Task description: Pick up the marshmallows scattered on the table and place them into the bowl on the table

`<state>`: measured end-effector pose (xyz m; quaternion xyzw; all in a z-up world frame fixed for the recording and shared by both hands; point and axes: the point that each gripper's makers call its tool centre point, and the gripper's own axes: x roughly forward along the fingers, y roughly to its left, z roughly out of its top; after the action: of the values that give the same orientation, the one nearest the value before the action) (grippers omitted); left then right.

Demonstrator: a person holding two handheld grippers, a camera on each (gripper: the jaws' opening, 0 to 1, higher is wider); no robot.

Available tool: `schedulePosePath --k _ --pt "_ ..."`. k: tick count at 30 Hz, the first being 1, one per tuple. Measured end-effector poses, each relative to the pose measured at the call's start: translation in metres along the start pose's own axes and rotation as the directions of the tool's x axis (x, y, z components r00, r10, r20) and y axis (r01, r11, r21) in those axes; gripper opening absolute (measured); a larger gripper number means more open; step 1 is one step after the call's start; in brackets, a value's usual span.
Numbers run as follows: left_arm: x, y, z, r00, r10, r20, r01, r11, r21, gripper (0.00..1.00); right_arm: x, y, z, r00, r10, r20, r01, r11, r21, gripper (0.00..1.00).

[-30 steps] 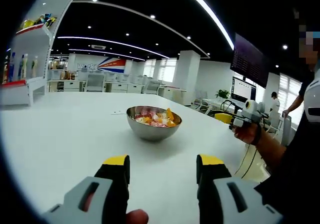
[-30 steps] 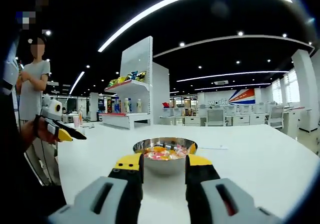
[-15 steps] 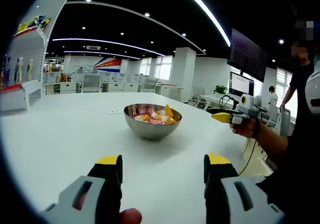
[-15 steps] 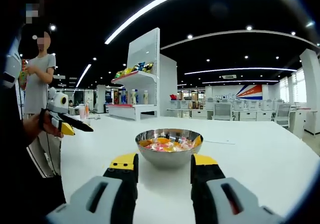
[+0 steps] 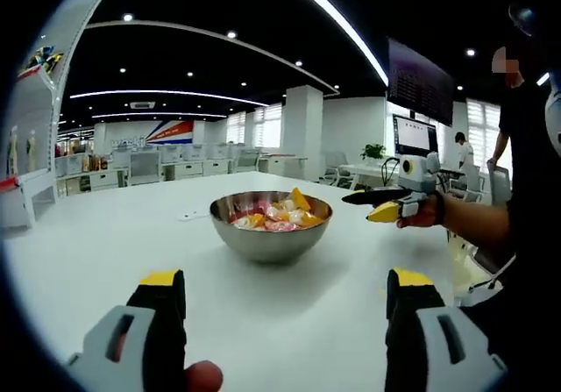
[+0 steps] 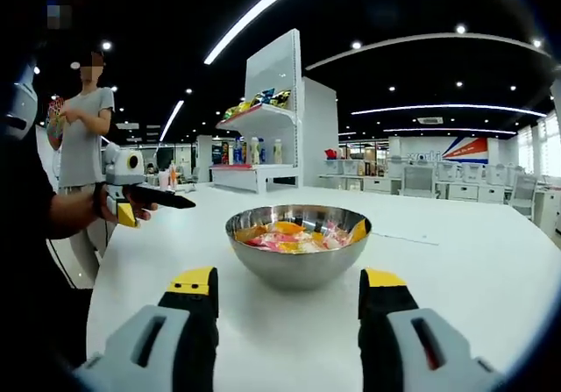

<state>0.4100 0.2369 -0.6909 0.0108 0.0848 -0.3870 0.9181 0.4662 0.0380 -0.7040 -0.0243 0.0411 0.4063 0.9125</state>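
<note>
Now the round steel bowl [image 5: 271, 225] of coloured marshmallows [image 6: 298, 237] sits mid white table [image 5: 88, 252]; the left gripper [image 5: 285, 304] and right gripper [image 6: 289, 300] hover before it, both spread apart, empty.

Bright ceiling strip lights [image 5: 329, 10] — sharp centre, fisheye-warped edges.

The steel bowl [image 6: 298, 253] is shiny silver, holding pink, orange and yellow marshmallows [image 6: 294, 237]. The table [image 6: 491, 269] is plain white.

A round steel bowl [image 5: 270, 235] stands upright on the white counter [image 5: 105, 243], holding pink, orange and yellow marshmallows [image 6: 294, 236].
</note>
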Motion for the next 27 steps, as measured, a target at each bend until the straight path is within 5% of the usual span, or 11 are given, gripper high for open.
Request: schedulePosePath --k 3,10,27 --pt "0.010 0.002 0.000 1.000 -0.027 -0.003 0.027 1.000 0.000 0.95 0.009 -0.021 -0.008 0.999 0.023 -0.024 -0.023 1.000 0.000 0.65" --pt "0.034 0.016 -0.014 0.996 -0.079 -0.044 0.080 0.996 0.028 0.95 0.022 -0.029 -0.022 0.992 0.086 -0.089 -0.090 0.995 -0.039 0.66" --pt "0.078 0.046 -0.022 0.991 -0.130 -0.044 0.132 0.990 0.044 0.95 0.052 -0.036 -0.025 0.976 0.203 -0.082 -0.208 0.977 -0.054 0.72"
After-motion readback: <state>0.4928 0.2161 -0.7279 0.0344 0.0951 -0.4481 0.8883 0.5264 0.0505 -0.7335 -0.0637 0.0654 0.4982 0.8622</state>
